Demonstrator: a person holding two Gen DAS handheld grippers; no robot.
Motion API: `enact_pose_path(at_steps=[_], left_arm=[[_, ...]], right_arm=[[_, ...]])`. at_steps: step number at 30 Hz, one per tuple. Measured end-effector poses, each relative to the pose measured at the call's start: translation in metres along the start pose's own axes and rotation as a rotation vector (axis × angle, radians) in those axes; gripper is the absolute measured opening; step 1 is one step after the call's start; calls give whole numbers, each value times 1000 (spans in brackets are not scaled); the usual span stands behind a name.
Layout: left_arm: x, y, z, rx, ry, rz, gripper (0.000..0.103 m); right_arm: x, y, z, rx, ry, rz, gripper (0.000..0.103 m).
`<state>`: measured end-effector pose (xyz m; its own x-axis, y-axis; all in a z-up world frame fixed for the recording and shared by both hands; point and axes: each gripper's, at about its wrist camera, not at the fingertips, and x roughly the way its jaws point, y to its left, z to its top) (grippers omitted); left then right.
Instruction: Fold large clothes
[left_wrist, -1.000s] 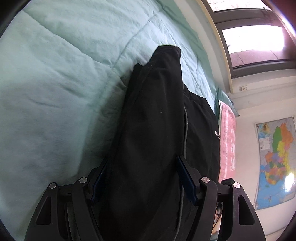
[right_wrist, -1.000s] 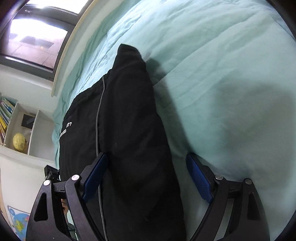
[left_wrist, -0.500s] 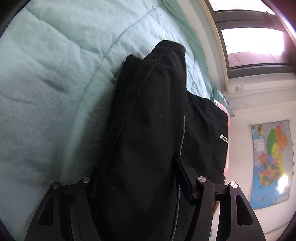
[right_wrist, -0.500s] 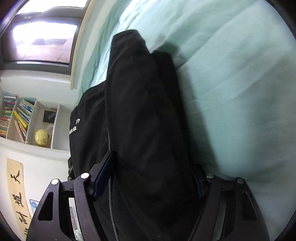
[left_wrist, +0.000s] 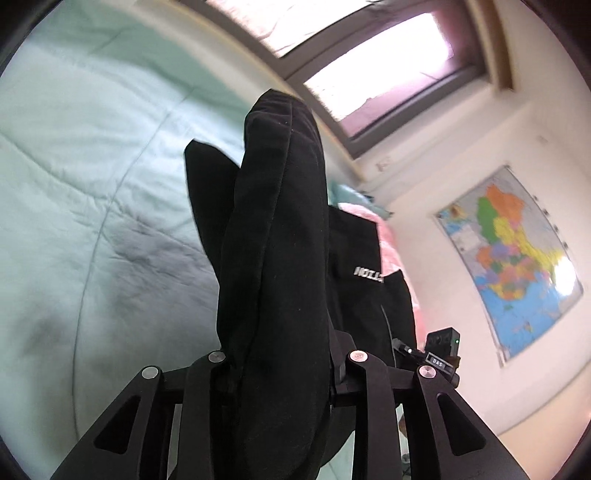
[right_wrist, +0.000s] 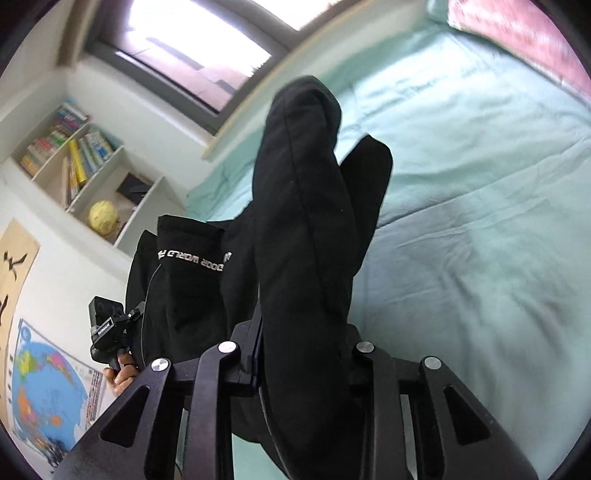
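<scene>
A large black garment (left_wrist: 280, 258) with white lettering hangs between my two grippers, lifted above a mint-green bed (left_wrist: 74, 184). My left gripper (left_wrist: 284, 354) is shut on a thick fold of the black garment, which drapes over and hides the fingertips. In the right wrist view the same black garment (right_wrist: 306, 240) bulges up between the jaws, and my right gripper (right_wrist: 303, 343) is shut on it. The other gripper shows at the garment's far side in each view, in the left wrist view (left_wrist: 439, 354) and in the right wrist view (right_wrist: 110, 325).
The mint-green bed (right_wrist: 480, 184) spreads below. A pink blanket (left_wrist: 384, 236) lies near the wall. A window (left_wrist: 369, 62) is behind the bed. A wall map (left_wrist: 506, 254) hangs at the right. A bookshelf (right_wrist: 85, 166) with books and a yellow ball stands by the bed.
Both grippers closed on the garment and lifted it off the bed. The views tilted up, so the window, walls and shelf now show.
</scene>
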<state>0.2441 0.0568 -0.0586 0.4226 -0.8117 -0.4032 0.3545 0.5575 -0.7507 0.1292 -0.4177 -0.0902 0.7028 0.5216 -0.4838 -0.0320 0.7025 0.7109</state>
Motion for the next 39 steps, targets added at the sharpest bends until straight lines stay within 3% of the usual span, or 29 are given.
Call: enact_pose_path(at_steps=[5,9,12,17,19,20,21,23,26,31,33,35,37,39], left_arm=[[-58,-25,-32,28,-6,-12,30],[-76,-15,-60,10,12,-11,30],[-65,14,-74,-40,42,8,30],[-35,100,-95,-158,90,106,35],[-38,144,-102,-284,86,81,36],[-42,171,-109,-372,84,36,38],[-47,186,-112,-422,71,5,38],[-66,202,-116,-460,26,-38,38],[-104,172,-102,-272,-61,57,35],[-116,64,-74,2,-87,172,36],[-91,10,-75,115,-52,195,39],[-57,-19,-76,159,-5,237,47],[-14,-31,-79,186,62,304,48],[42,-24,-86,181,173,432,48]], right_arm=[[-52,34,-30,-15,10,-11,32],[-61,43,-51,-20,38,-37,32],[-51,29,-64,21,77,-67,32],[-24,-39,-82,116,116,-273,36],[-26,-74,-88,211,110,-288,42],[-31,-92,-93,274,98,-271,54],[-38,-102,-97,311,82,-277,59],[-60,-114,-101,336,46,-306,59],[-88,-92,-93,267,-19,-395,60],[-61,23,-77,-35,1,-437,60],[-28,60,-82,-127,54,-422,60],[15,83,-90,-162,121,-442,60],[54,84,-97,-134,179,-468,60],[89,80,-105,-149,231,-553,62]])
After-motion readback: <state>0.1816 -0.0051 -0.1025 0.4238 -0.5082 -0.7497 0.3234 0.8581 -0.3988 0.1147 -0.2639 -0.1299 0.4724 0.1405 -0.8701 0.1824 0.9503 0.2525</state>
